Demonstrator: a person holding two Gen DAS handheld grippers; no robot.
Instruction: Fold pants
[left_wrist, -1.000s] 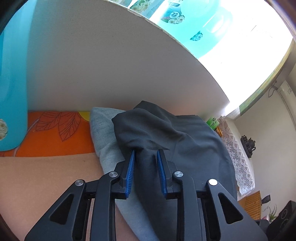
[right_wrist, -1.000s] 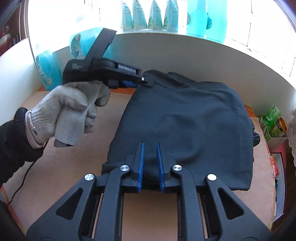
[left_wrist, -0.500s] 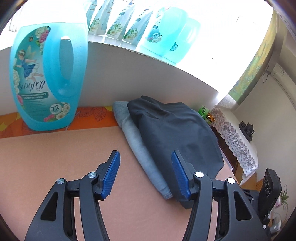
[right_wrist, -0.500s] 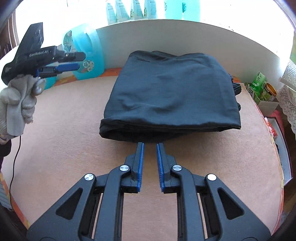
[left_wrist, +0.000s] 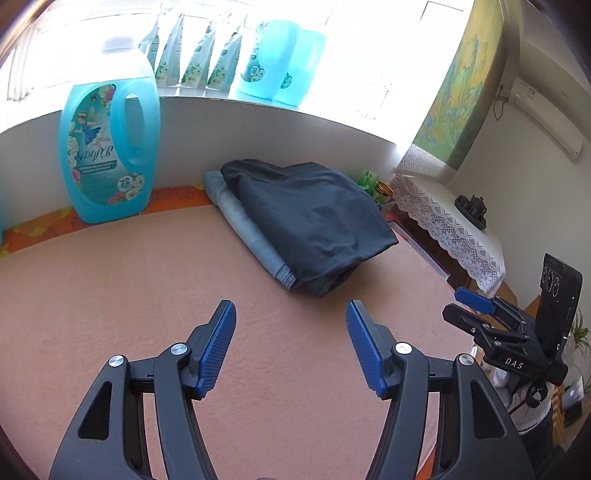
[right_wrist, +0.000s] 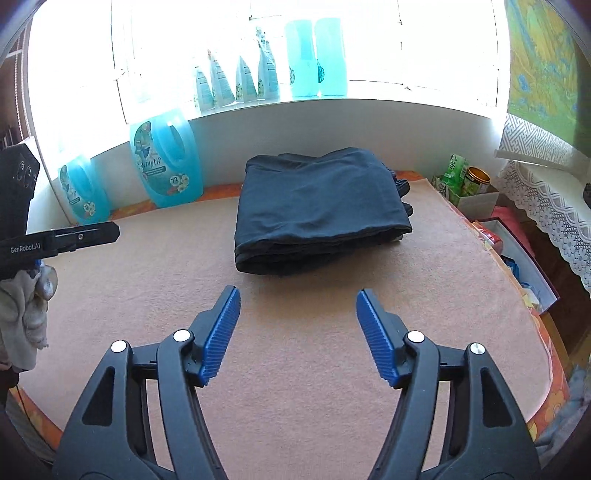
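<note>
My left gripper (left_wrist: 291, 345) and right gripper (right_wrist: 297, 334) both hang over bare tan carpeted table (right_wrist: 303, 369), jaws opening with nothing between them. The folded dark navy pants (right_wrist: 317, 206) lie ahead on light blue folded jeans (left_wrist: 243, 225), near the back wall.

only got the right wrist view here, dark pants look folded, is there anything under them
Observer: Yes. The left wrist view shows light blue jeans, folded, under the dark pants, their edge sticking out on the side nearer the detergent jug.
Operator: is my left gripper holding anything
Observer: No. The left gripper has bare mat between its opening jaws.
Operator: what's further right, past the lace cloth
Observer: A dark teapot sits on the lace-covered table.
</note>
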